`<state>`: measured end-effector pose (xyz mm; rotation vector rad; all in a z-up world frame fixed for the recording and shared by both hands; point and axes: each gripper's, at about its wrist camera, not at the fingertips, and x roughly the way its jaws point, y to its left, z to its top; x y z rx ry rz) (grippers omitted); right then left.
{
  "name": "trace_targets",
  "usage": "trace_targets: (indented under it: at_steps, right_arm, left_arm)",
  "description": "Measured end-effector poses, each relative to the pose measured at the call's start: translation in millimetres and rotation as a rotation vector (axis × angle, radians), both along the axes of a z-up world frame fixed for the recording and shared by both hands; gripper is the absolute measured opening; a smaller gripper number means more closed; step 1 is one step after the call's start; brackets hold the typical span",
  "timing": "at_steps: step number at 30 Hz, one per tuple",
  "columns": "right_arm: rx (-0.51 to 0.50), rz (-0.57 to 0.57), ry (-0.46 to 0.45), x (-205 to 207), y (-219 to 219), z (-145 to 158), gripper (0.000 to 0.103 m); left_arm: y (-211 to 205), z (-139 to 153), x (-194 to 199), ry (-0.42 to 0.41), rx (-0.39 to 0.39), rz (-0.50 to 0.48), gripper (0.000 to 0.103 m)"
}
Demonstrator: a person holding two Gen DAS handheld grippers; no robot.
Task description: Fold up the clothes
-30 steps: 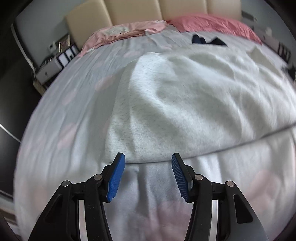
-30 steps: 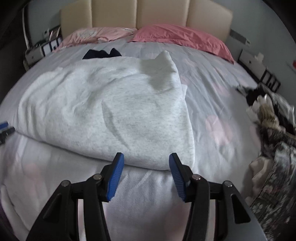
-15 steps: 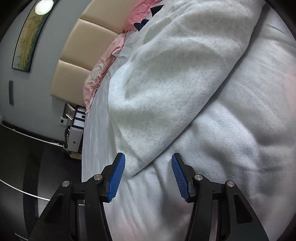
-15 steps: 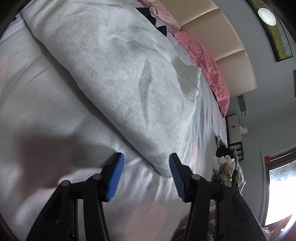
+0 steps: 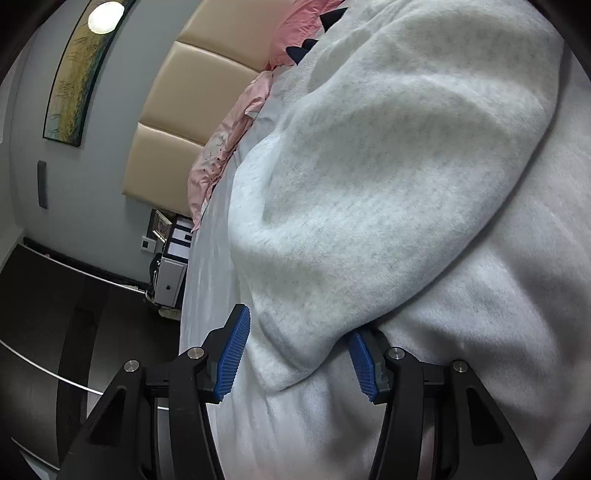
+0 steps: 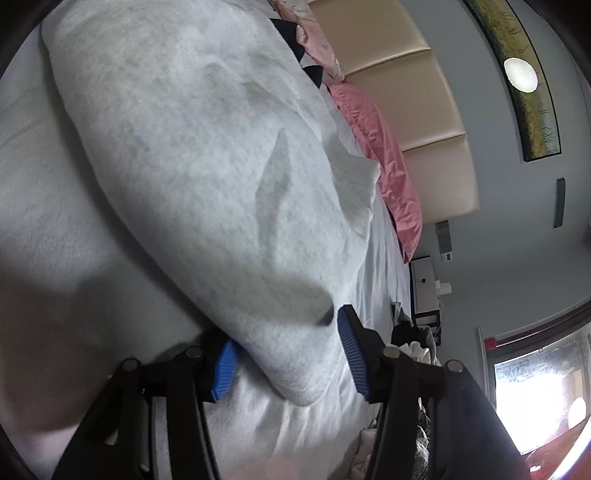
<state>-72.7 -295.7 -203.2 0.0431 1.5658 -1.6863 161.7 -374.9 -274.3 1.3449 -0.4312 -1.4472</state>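
Grey marl fleece, a folded sweatshirt (image 5: 388, 177), lies across the pale bedsheet (image 5: 480, 369), and everything else reads off it. The left gripper (image 5: 297, 354) straddles the sweatshirt's near left corner with blue pads (image 5: 232, 354) parted about halfway, the folded edge sitting between them; whether the pads press on the cloth cannot be told (one pad is partly tucked under the fold). The right gripper (image 6: 286, 360) straddles the near right corner in the same way, jaws partly apart, one pad half hidden beneath the fabric. Beyond the sweatshirt's far edge sit a dark garment (image 6: 291, 29), pink pillows (image 6: 373, 147) and a beige padded headboard (image 5: 177, 125). Beside its right corner, off the bed, lies a heap of mixed clothes (image 6: 413, 343).
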Motion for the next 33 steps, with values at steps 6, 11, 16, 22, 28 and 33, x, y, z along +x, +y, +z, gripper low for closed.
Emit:
trace_targets:
  at_steps: [6, 11, 16, 22, 28, 33]
  right_arm:
    - [-0.062, 0.004, 0.009, 2, -8, -1, 0.032]
    - [-0.076, 0.008, 0.013, 7, -8, 1, 0.016]
    - [-0.152, 0.014, 0.000, 11, -3, 27, 0.013]
    - [-0.150, 0.073, 0.037, 18, 3, 56, 0.012]
    - [-0.103, 0.143, 0.052, 34, 28, 92, 0.011]
    - [0.000, 0.176, 0.026, 45, 60, 112, 0.012]
  left_arm:
    - [-2, -3, -5, 0.033, 0.004, -0.003, 0.032]
    - [1, 5, -5, 0.094, 0.021, -0.002, 0.016]
    - [6, 30, -2, 0.181, 0.008, 0.004, 0.010]
    - [20, 54, 8, 0.194, -0.007, 0.008, 0.006]
    - [48, 78, 30, 0.186, 0.009, 0.007, 0.006]
    - [87, 98, 48, 0.172, 0.045, -0.001, 0.006]
